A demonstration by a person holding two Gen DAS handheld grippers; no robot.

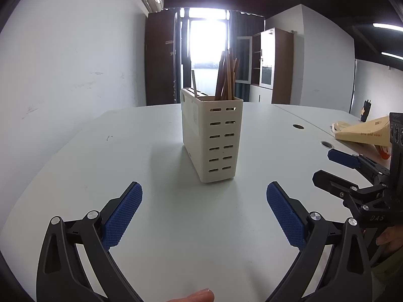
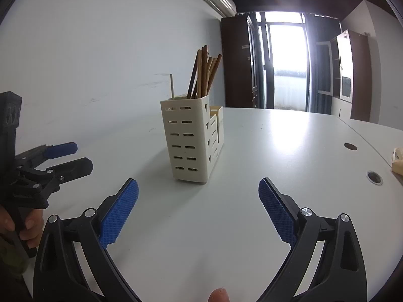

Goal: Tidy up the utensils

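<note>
A cream slotted utensil holder (image 1: 214, 136) stands upright on the white table (image 1: 151, 214), with several brown chopsticks (image 1: 226, 75) in its near compartment and one pale stick (image 1: 194, 83) further back. My left gripper (image 1: 204, 196) is open and empty, a short way in front of the holder. In the right wrist view the holder (image 2: 191, 138) and chopsticks (image 2: 204, 73) stand ahead of my right gripper (image 2: 199, 193), which is open and empty. Each gripper shows in the other's view: the right gripper (image 1: 330, 166) at the right, the left gripper (image 2: 75, 156) at the left.
A tan paper bag (image 1: 365, 133) lies on the table at the far right. Two round cable holes (image 1: 298, 126) sit near a seam in the table. A white wall runs along the left; cabinets and a bright window stand behind.
</note>
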